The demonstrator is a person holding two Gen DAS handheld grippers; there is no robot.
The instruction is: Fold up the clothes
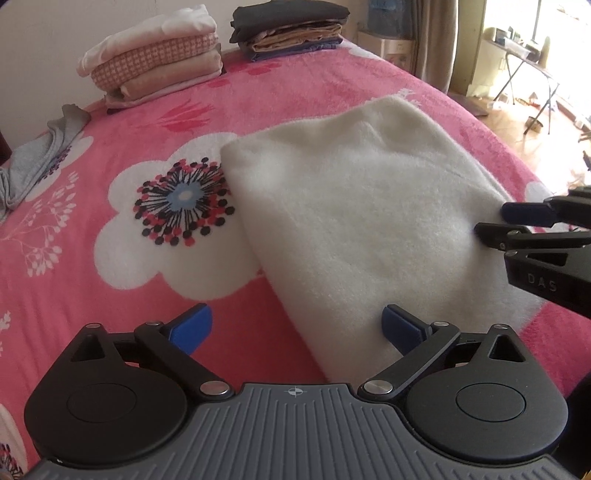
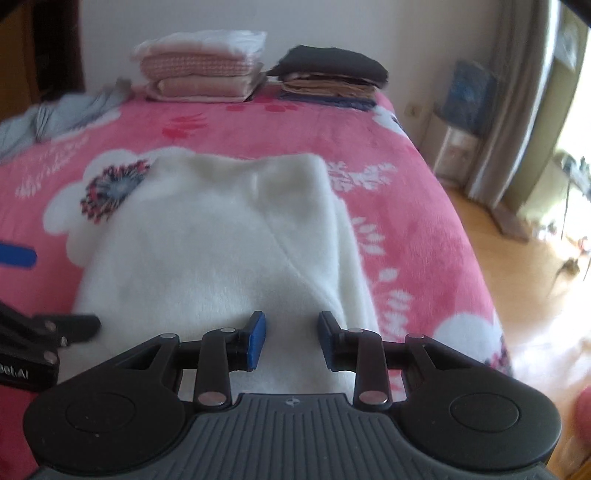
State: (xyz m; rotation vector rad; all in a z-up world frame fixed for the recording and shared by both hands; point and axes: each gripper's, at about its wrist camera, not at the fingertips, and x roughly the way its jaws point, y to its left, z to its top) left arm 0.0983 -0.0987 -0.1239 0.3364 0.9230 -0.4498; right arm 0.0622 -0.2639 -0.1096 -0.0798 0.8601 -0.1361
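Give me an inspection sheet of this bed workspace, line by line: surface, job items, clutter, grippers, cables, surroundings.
Surface: pink floral blanket covering the bed.
Job's things: white fleece garment lying folded mid-bed; grey garment crumpled at the left edge.
Clutter: light folded stack and dark-topped folded stack at the far edge.
Grippers: left gripper open, empty; right gripper partly open over the fleece, nothing pinched.
Cables: nothing seen.
Surroundings: white wall, curtain, wooden floor.

A cream-white fleece garment (image 1: 354, 206) is lying on a pink bedspread (image 1: 110, 295) that is showing white flowers with dark-dotted centres.
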